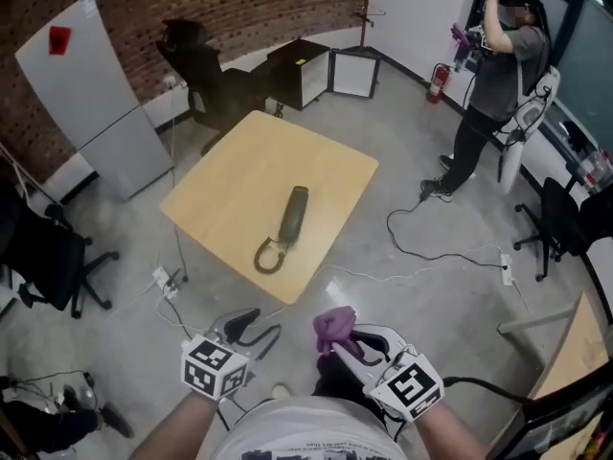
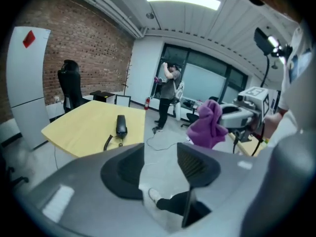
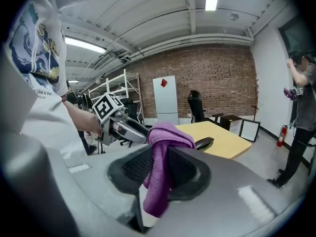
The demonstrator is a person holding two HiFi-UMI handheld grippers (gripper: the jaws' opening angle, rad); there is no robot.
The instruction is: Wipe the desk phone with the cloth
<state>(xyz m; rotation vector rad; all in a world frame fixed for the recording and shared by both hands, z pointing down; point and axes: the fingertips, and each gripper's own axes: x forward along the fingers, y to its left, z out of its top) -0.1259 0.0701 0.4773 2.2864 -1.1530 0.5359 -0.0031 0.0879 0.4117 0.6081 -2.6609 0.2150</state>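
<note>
A black desk phone handset (image 1: 292,214) lies on the yellow wooden table (image 1: 230,175), its coiled cord (image 1: 269,257) near the front edge. Both grippers hang low, well short of the table, above the floor. My left gripper (image 1: 245,326) is open with nothing between its jaws; in the left gripper view I see only floor and a shoe through the gap of this gripper (image 2: 160,168). My right gripper (image 1: 341,341) is shut on a purple cloth (image 1: 333,328), which hangs bunched between its jaws (image 3: 159,168). From the left gripper view the phone (image 2: 121,124) lies ahead to the left.
A person (image 1: 496,75) stands at the far right with gear on the head. A grey cabinet (image 1: 96,94) and black chairs (image 1: 196,65) lie beyond the table, an office chair (image 1: 48,257) at the left. Cables (image 1: 431,249) trail on the floor. Another desk corner (image 1: 575,353) is at the right.
</note>
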